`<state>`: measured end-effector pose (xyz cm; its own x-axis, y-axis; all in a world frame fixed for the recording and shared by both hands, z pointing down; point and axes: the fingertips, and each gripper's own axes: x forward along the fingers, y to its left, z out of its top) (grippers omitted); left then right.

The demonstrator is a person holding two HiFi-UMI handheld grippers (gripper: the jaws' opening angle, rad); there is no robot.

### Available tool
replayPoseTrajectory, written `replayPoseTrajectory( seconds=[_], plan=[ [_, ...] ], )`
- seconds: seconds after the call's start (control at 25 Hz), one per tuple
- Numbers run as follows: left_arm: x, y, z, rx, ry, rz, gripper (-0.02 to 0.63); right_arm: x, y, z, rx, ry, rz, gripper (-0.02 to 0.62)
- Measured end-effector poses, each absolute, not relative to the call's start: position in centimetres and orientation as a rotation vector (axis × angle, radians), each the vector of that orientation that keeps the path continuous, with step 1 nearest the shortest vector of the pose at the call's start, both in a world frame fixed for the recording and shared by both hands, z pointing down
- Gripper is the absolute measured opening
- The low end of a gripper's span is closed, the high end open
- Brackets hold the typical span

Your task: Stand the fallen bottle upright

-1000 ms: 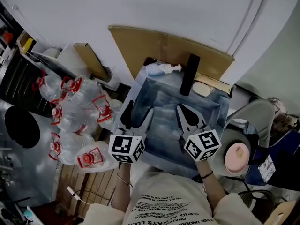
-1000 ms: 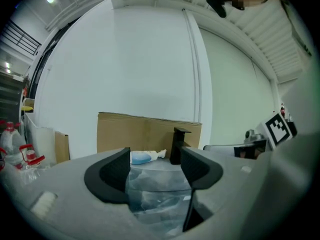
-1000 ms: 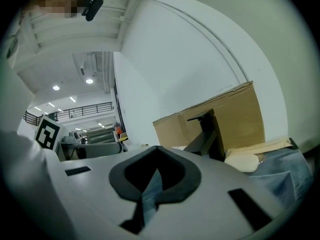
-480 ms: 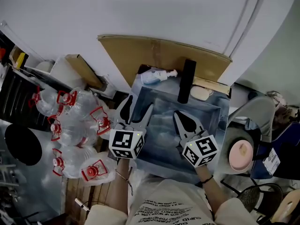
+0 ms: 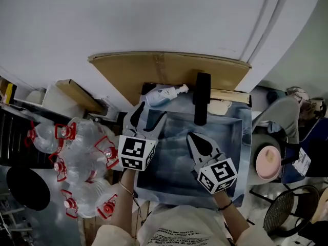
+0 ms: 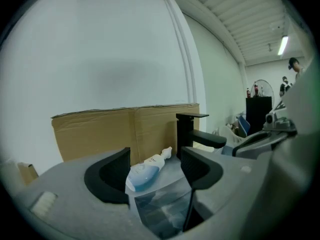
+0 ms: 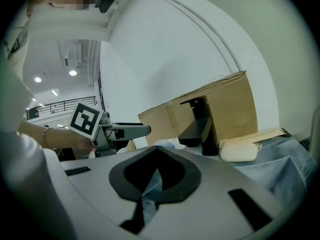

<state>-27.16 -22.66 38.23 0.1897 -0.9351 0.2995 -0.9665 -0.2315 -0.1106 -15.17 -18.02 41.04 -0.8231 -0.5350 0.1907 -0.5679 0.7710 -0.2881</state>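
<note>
A white-and-blue pump bottle [image 5: 163, 95] lies on its side on the sink's back ledge, left of the black faucet [image 5: 201, 97]. In the left gripper view the bottle [image 6: 146, 170] shows between and beyond the jaws, nozzle toward the faucet [image 6: 192, 136]. My left gripper [image 5: 146, 116] hovers open just short of the bottle, touching nothing. My right gripper [image 5: 192, 138] hangs over the sink basin [image 5: 174, 163], shut and empty. In the right gripper view its tips [image 7: 156, 151] meet, and the left gripper [image 7: 115, 130] shows beyond.
Brown cardboard [image 5: 169, 68] stands against the wall behind the sink. A bar of soap [image 5: 221, 106] lies right of the faucet. Several clear water jugs with red caps [image 5: 77, 158] crowd the floor at left. A pink lid [image 5: 269, 163] and a chair [image 5: 287, 214] are at right.
The left gripper has drawn closer to the lying bottle, still open. The right gripper stays shut over the basin. The head camera has shifted, so the whole scene sits lower in view.
</note>
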Motion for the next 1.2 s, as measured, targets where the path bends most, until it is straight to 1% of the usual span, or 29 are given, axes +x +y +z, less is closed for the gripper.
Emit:
replayPoseTrajectory(
  seconds=[0.4,0.68,0.96,1.2],
  plan=[
    [-26.1,-28.0,40.8,2.582,-1.541,0.861,0.302,-16.6,-19.0,43.6,0.967,-2.824,0.536,0.004],
    [-25.1,-30.9,43.5,2.665,-1.257,1.204,0.302,-17.2,-18.9,45.1,0.993,-2.806,0.577,0.004],
    [-24.0,-31.8,46.4,2.629,-0.939,1.388,0.302,-16.8,-18.9,46.4,1.014,-2.781,0.615,0.005],
    [-23.7,-32.3,48.6,2.556,-0.786,1.526,0.302,-16.3,-19.0,47.0,1.031,-2.767,0.641,0.004]
  ],
)
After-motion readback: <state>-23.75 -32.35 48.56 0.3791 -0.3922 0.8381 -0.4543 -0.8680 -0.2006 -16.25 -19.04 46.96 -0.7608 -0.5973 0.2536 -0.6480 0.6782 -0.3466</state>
